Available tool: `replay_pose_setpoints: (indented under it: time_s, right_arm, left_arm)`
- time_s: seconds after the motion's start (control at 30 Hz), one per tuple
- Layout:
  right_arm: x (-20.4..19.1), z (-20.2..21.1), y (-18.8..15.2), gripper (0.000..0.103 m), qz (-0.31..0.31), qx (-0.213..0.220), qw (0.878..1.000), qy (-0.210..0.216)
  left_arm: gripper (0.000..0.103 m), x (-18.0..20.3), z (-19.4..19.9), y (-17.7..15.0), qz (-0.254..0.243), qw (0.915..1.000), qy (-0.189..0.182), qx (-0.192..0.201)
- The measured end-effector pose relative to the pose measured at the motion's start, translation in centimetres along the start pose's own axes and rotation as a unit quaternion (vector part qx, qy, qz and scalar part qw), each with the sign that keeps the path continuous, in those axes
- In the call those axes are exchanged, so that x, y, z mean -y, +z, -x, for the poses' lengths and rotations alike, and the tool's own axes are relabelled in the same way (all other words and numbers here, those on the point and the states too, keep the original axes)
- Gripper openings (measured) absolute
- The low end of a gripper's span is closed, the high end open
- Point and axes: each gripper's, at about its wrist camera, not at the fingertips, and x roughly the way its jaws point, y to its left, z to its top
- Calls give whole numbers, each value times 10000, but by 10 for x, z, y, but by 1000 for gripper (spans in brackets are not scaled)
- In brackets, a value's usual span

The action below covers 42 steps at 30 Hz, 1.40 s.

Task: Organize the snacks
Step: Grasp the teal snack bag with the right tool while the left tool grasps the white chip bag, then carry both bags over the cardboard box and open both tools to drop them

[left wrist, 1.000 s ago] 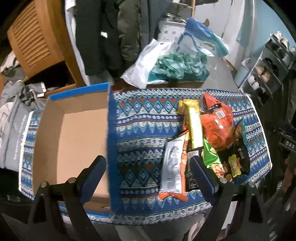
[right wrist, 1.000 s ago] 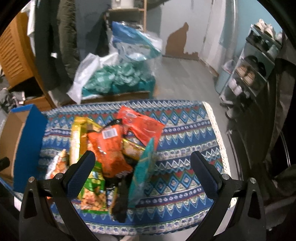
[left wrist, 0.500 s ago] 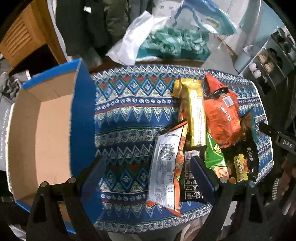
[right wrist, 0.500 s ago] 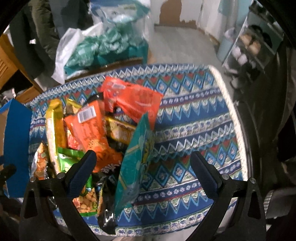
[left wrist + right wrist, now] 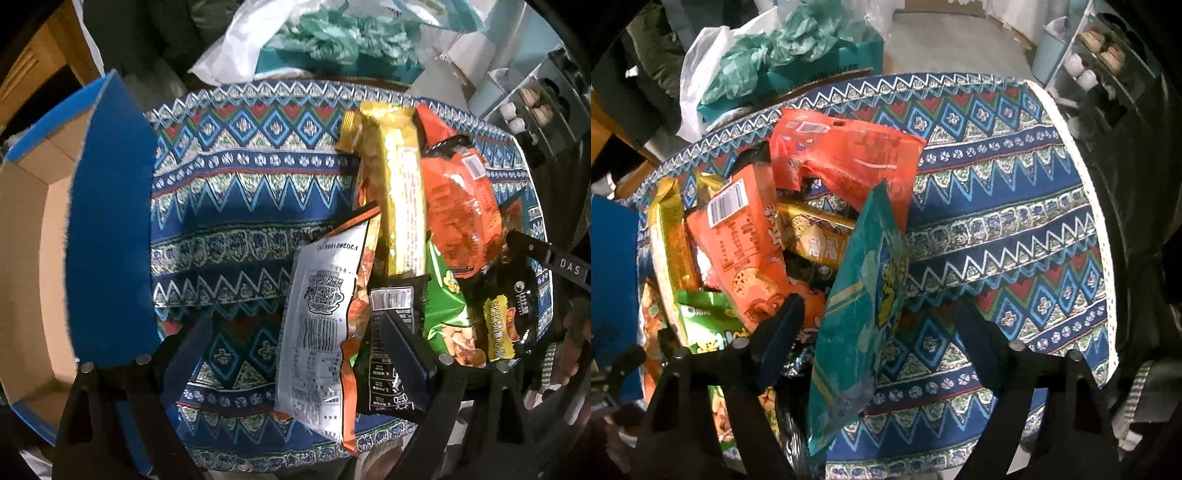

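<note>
- The snacks were found heaped together on the patterned tabletop (image 5: 251, 206), well apart from the empty cardboard box (image 5: 33, 258) standing open at the left edge, presumably as the place they were meant to go.
- The left claw (image 5: 295, 347) was held pointing steeply down over the near edge of the pile, its jaws wide apart and nothing pressed between them. The white-backed packet (image 5: 321, 332) lay between the fingers, with the right finger over the black packet (image 5: 391, 369) beside it, so a grasp of the white one was judged to be in preparation.
- The right claw (image 5: 882, 332) was likewise aimed downward, and its jaws had just been closing. The teal packet (image 5: 864, 314), propped on edge against the heap, stood between them, yet both pads were seen clear of it, so it was not yet gripped.
- The teal packet's upright lean was judged to make it the easiest to pinch from above.
- An orange packet (image 5: 746, 236) and a red packet (image 5: 849, 155) were left untouched behind it.
</note>
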Motion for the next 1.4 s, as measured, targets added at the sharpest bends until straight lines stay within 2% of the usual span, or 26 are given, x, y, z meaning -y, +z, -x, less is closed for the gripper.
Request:
replay_pose_setpoints:
  time_s: [0.23, 0.43, 0.47, 0.5, 0.53, 0.57, 0.6, 0.63, 0.67, 0.73, 1.0, 1.17, 1.4]
  right_arm:
    - [4, -13, 0, 69, -78, -171, 9997, 155]
    - [12, -23, -3, 43, -235, -331, 9987, 302]
    - [12, -25, -4, 36, -235, -378, 9986, 300]
    - [12, -28, -5, 28, -241, -426, 9984, 290]
    - [13, -29, -6, 26, -254, -437, 9983, 302]
    - [14, -29, -7, 23, -275, -418, 9982, 335]
    - [14, -29, -7, 22, -292, -405, 9981, 363]
    - [16, -28, -9, 21, -306, -393, 9979, 405]
    - [18, -26, -9, 19, -312, -352, 9979, 442]
    - [21, -18, -10, 17, -298, -242, 9983, 443]
    - [15, 10, -13, 17, -20, 152, 9995, 292]
    - [5, 31, -14, 17, 168, 450, 9988, 122]
    - [-14, 67, -15, 17, 387, 954, 9946, 153]
  left_arm:
    - [93, -1, -21, -2, 44, 9997, -19, -219]
    - [93, -8, -33, -2, 265, 9991, -158, -278]
    - [91, -10, -35, -3, 310, 9989, -204, -270]
    - [90, -13, -37, -3, 338, 9987, -272, -254]
    - [83, -16, -38, -3, 356, 9984, -353, -243]
    - [72, -18, -40, -3, 367, 9981, -426, -255]
    - [65, -21, -43, -2, 386, 9976, -492, -300]
    - [49, -25, -47, -1, 404, 9970, -553, -357]
    - [43, -27, -52, -1, 415, 9967, -546, -429]
    - [39, -30, -53, -3, 417, 9970, -541, -370]
    - [38, -23, -28, -3, 228, 9992, -336, -17]
    - [37, -21, -3, -5, 221, 9991, -325, 182]
    - [37, -17, 27, -10, 233, 9980, -381, 454]
